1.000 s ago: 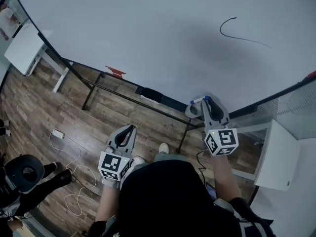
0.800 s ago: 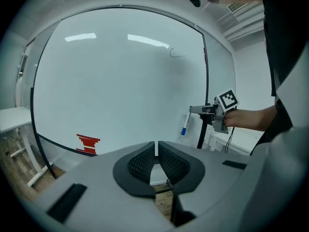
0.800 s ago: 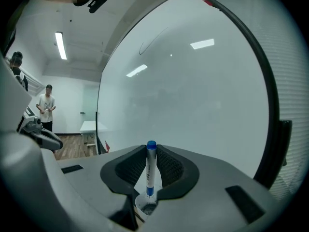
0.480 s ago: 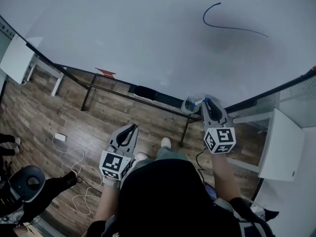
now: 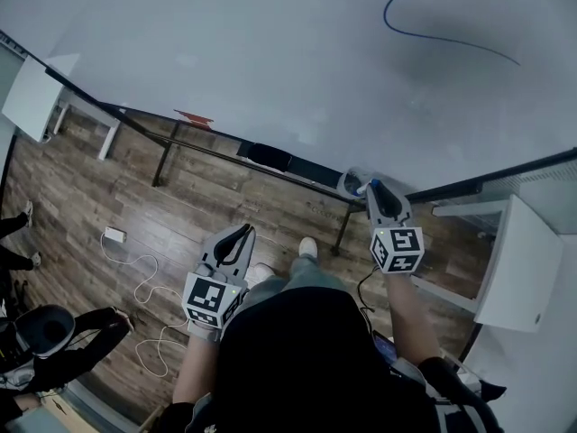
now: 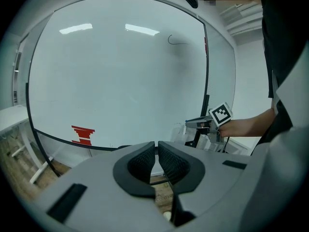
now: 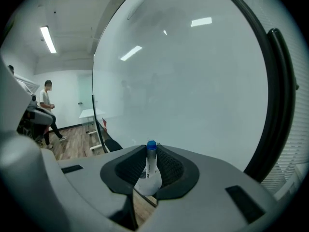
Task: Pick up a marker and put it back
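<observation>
My left grey two-jaw gripper (image 5: 240, 233) drawn in close to my body, jaws together on nothing, my right grey gripper (image 5: 376, 188) stretched further forward, jaws clamped on a blue-capped white marker (image 7: 150, 167)

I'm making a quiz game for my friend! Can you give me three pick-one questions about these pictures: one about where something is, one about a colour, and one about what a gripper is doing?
1. In the head view, where on the whiteboard is the drawn line?
A. top right
B. bottom left
C. middle

2. What colour is the cap of the marker in the right gripper?
A. red
B. blue
C. green

3. What is the left gripper doing?
A. holding a marker
B. standing wide open
C. closed, with nothing in it

Answers:
1 A, because the curved line sits near the board's top right corner.
2 B, because the cap sticking up between the jaws is blue.
3 C, because its jaws meet and nothing is between them.
</observation>
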`<state>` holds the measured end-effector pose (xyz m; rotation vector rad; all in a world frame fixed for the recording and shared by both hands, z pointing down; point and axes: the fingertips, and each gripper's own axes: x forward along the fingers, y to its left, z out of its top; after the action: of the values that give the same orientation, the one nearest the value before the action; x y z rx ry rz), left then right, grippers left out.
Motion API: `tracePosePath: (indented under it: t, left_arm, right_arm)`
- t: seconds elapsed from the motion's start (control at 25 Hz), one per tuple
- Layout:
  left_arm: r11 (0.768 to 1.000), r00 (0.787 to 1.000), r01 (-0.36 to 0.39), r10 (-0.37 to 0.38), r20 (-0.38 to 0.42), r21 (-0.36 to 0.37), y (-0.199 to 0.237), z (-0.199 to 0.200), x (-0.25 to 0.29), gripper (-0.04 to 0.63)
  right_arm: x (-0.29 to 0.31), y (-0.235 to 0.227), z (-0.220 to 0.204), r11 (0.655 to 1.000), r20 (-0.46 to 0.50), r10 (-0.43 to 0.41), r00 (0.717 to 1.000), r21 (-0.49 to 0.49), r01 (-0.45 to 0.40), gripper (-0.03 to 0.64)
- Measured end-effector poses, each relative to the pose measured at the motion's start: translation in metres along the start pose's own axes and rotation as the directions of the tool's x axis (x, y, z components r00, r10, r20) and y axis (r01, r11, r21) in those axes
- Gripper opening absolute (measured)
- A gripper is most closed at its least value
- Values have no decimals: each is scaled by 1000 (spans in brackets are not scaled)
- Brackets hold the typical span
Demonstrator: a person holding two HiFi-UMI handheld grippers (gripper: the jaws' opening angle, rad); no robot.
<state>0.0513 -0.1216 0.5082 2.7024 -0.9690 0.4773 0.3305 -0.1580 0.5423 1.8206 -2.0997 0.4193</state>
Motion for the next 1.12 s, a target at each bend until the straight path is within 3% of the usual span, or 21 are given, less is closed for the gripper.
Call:
tracePosePath:
  t: [0.32, 0.72, 1.12]
  left_arm:
    - [1000, 1000, -16, 15, -17, -9, -3, -7, -6, 21]
    - [996, 996, -86, 85, -18, -33, 10, -7, -20, 21]
    - [984, 986, -165, 166, 10, -65, 26, -5, -42, 22]
  right_arm:
    - [11, 6, 0, 1000, 19, 13, 1000, -6, -13, 94]
    - [32, 22, 7, 997, -16, 57, 998, -49, -58, 94]
    - [32, 75, 38, 981, 14, 173, 985, -89, -171, 106]
